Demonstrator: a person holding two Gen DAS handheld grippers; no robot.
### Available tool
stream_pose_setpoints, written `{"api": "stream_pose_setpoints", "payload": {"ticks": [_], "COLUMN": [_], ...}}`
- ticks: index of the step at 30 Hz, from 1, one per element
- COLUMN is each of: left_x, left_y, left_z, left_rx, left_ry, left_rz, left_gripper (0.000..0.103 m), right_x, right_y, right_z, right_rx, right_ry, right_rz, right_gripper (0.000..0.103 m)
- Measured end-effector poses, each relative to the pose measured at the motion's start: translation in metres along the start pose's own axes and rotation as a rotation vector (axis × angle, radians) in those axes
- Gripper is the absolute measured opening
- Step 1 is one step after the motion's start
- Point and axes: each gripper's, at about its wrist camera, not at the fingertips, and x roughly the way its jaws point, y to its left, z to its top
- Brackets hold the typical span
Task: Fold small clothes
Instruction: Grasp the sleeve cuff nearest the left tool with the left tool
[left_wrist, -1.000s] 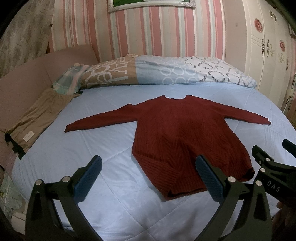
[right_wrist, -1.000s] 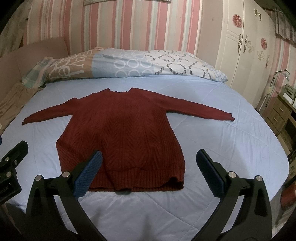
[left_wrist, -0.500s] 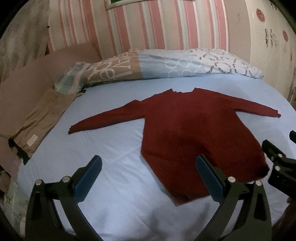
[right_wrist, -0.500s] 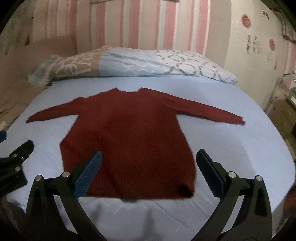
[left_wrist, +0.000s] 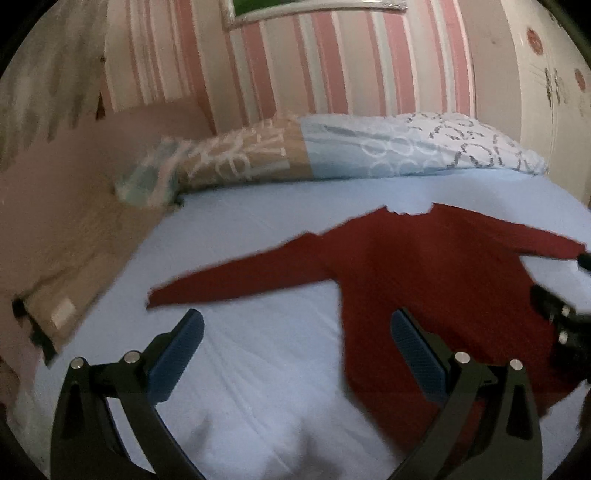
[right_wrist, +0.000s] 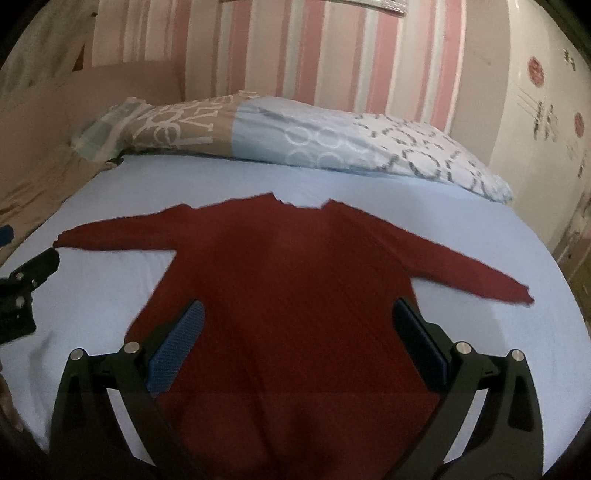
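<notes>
Both the left gripper (left_wrist: 297, 349) and the right gripper (right_wrist: 297, 338) hover with jaws spread wide and empty over the red sweater (right_wrist: 288, 295) lying flat ahead on the blue bedspread (right_wrist: 424, 206), beyond it a letter-printed pillow (right_wrist: 192, 127), its writing unreadable.

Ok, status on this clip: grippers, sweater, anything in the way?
Left gripper open, empty. Right gripper open, empty. Red sweater flat on bed, sleeves spread, unfolded. Nothing lying on it.
</notes>
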Motion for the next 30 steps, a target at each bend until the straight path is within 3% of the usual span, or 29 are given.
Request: {"api": "stream_pose_setpoints", "payload": {"ticks": [3, 5, 13, 15, 19, 21, 25, 28, 29, 30], "left_x": [0.03, 0.057, 0.15, 0.169, 0.203, 0.219, 0.239, 0.254, 0.258, 0.262], "left_y": [0.016, 0.038, 0.13, 0.154, 0.187, 0.198, 0.207, 0.225, 0.228, 0.232], "left_z": [0.006, 0.008, 0.012, 0.009, 0.0, -0.007, -0.015, -0.024, -0.026, -0.028], "left_rx": [0.023, -0.026, -0.196, -0.277, -0.387, -0.444, -0.471, -0.536, -0.546, -0.556], "left_ry": [0.028, 0.078, 0.162, 0.182, 0.227, 0.256, 0.255, 0.269, 0.27, 0.27], "left_rz": [-0.002, -0.027, 0.076, 0.053, 0.086, 0.055, 0.124, 0.11, 0.115, 0.115], "left_gripper": [0.102, 0.102, 0.102, 0.102, 0.101, 0.101, 0.101, 0.101, 0.098, 0.086], "right_x": [0.029, 0.05, 0.109, 0.117, 0.139, 0.147, 0.162, 0.168, 0.17, 0.172], "right_y": [0.014, 0.021, 0.057, 0.063, 0.072, 0.073, 0.071, 0.067, 0.065, 0.064], "right_z": [0.019, 0.031, 0.055, 0.055, 0.049, 0.046, 0.04, 0.038, 0.037, 0.037], "right_rx": [-0.004, 0.01, -0.086, -0.102, -0.13, -0.134, -0.151, -0.141, -0.14, -0.139], "right_ry": [-0.012, -0.009, 0.009, 0.013, 0.04, 0.053, 0.071, 0.078, 0.082, 0.085], "right_rz": [0.013, 0.015, 0.008, 0.01, 0.007, 0.005, -0.013, -0.014, -0.016, -0.02], "right_gripper": [0.1, 0.1, 0.1, 0.1, 0.1, 0.1, 0.1, 0.1, 0.1, 0.1]}}
